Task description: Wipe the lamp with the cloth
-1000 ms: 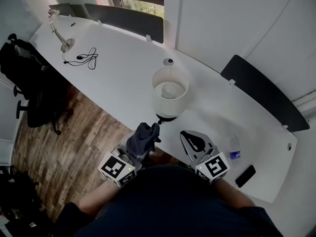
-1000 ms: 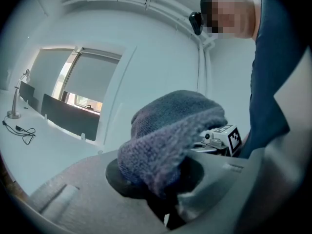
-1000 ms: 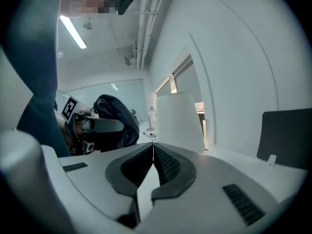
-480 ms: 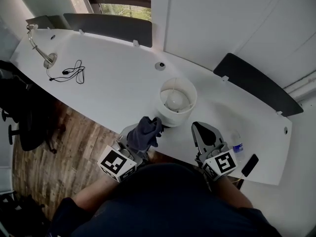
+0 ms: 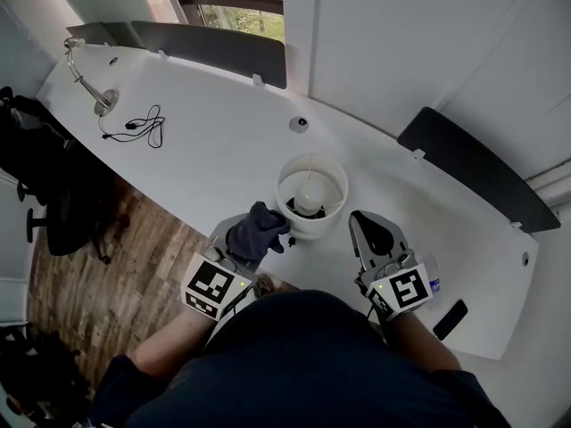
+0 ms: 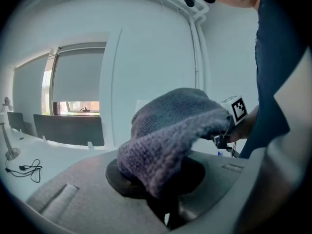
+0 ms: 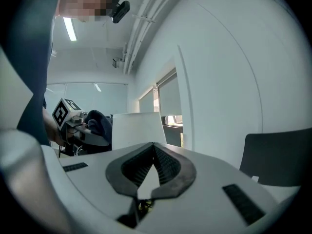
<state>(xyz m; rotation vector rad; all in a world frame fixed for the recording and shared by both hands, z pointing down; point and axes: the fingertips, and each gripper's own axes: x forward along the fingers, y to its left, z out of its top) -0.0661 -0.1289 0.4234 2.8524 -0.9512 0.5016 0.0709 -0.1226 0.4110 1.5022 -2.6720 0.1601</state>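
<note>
A table lamp with a white drum shade [image 5: 310, 194] and a bare bulb stands on the white table [image 5: 214, 150], near its front edge. My left gripper [image 5: 254, 239] is shut on a dark blue-grey cloth [image 5: 257, 232], which bunches over the jaws and touches the shade's lower left side. In the left gripper view the cloth [image 6: 170, 130] hides most of what lies ahead of the left gripper [image 6: 163, 179]. My right gripper [image 5: 360, 219] hovers just right of the shade, shut with nothing in it. In the right gripper view its tips [image 7: 153, 147] meet, with the shade [image 7: 139, 128] beyond.
A water bottle [image 5: 434, 283] and a dark phone [image 5: 449, 317] lie at the table's right end. A black cable [image 5: 143, 125] and a metal stand [image 5: 89, 83] sit far left. Dark panels [image 5: 223, 41] line the back edge. An office chair [image 5: 45, 194] stands on the wooden floor.
The left gripper has carried the cloth up from beside the lamp's base to the shade's lower left side. The right gripper has come closer to the shade.
</note>
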